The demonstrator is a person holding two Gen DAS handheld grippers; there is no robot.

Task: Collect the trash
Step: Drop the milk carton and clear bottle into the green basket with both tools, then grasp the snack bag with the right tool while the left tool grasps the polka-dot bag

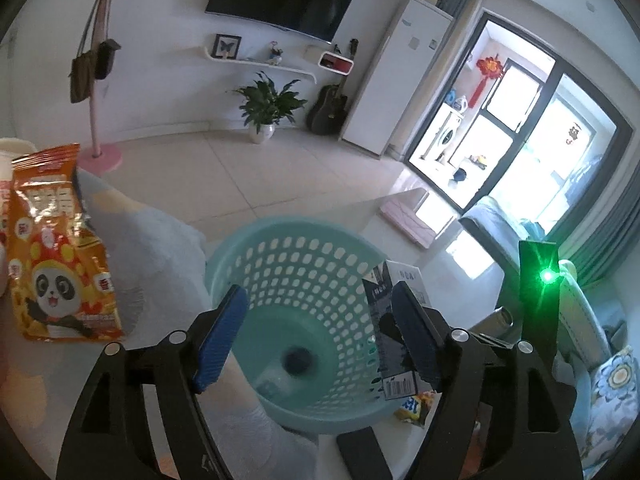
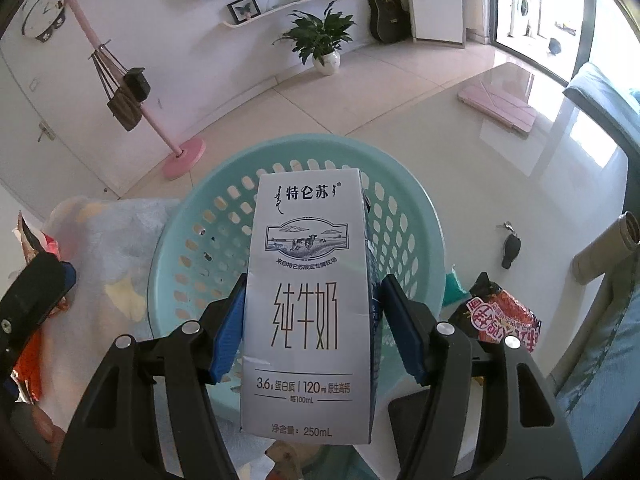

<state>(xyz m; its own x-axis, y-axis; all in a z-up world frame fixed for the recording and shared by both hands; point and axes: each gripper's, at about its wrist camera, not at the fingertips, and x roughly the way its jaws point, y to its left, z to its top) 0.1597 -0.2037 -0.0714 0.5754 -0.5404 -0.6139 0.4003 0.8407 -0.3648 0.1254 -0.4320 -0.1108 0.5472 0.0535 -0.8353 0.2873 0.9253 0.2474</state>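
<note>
A teal perforated basket (image 1: 288, 236) stands on the table. My left gripper (image 1: 320, 292) hangs open over its mouth with nothing between the blue pads. At the basket's bottom lies a pale thing with a dark round end (image 1: 298, 360). My right gripper (image 2: 314, 280) is shut on a white 250 mL milk carton (image 2: 308, 280), held upright above the basket (image 2: 416, 188). In the left wrist view the carton (image 1: 378, 304) shows at the basket's right rim. An orange panda snack bag (image 1: 60, 248) stands to the left.
A red snack packet (image 2: 504, 316), keys (image 2: 510, 246) and a metal flask (image 2: 604, 252) lie right of the basket. A yellow-blue wrapper (image 1: 414, 406) sits by its base. A pale blanket (image 1: 160, 248) lies on its left. The left gripper's finger (image 2: 36, 292) shows at that edge.
</note>
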